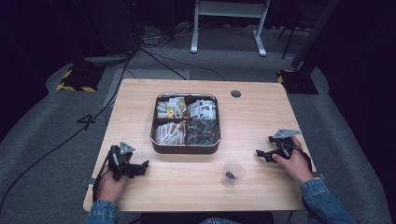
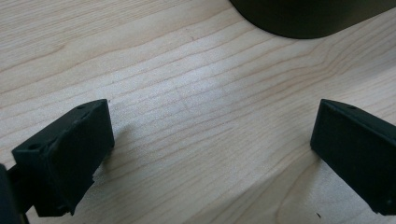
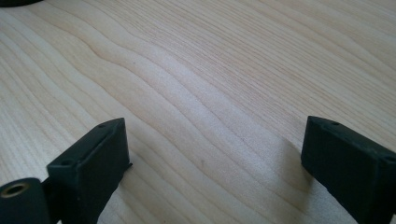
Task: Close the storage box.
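A metal tray [image 1: 185,148] with several compartments of packets and small items stands at the table's middle. A small clear plastic cup [image 1: 232,172] with something dark inside sits in front of it, to the right. My left gripper [image 1: 142,166] rests on the table at the front left, held by a hand, open, with bare wood between its jaws [image 2: 210,135]. My right gripper [image 1: 261,153] lies at the right side, also open over bare wood [image 3: 215,154], pointing toward the cup. The tray's dark wall [image 2: 308,18] shows at the top of the left gripper view.
The wooden table [image 1: 261,116] has a round cable hole [image 1: 236,94] behind the tray at right. Beyond the table are a grey carpet, cables, a white desk frame [image 1: 229,23] and yellow-black striped stand bases [image 1: 74,79].
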The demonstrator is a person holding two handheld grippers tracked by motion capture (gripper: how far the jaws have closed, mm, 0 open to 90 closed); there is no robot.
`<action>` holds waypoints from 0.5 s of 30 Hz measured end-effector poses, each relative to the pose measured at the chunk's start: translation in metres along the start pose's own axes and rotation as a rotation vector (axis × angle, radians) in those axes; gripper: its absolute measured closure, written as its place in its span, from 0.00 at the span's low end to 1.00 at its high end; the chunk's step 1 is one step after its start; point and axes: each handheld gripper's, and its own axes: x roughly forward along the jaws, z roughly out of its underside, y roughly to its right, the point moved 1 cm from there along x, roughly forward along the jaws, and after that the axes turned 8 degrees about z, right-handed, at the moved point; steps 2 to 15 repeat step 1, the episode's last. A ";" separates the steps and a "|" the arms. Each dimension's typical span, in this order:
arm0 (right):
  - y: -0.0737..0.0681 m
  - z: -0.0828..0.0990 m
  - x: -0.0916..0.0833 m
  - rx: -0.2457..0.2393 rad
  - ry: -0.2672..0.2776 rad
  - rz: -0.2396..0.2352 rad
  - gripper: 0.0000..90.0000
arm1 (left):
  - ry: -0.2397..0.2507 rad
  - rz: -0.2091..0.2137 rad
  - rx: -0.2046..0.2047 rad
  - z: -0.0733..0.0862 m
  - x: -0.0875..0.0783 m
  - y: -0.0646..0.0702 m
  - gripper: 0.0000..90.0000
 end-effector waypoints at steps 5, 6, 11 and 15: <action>0.000 0.000 0.000 0.000 0.000 0.000 0.09 | 0.000 0.000 0.001 0.000 0.000 0.000 0.00; 0.000 0.000 0.000 0.000 0.000 0.000 0.09 | 0.000 0.000 0.001 0.000 0.000 0.000 0.00; 0.000 0.000 0.000 0.000 0.000 0.000 0.09 | 0.000 0.000 0.001 0.000 0.000 0.000 0.00; 0.000 0.000 0.000 0.000 0.000 0.000 0.09 | 0.000 0.000 0.001 0.000 0.000 0.000 0.00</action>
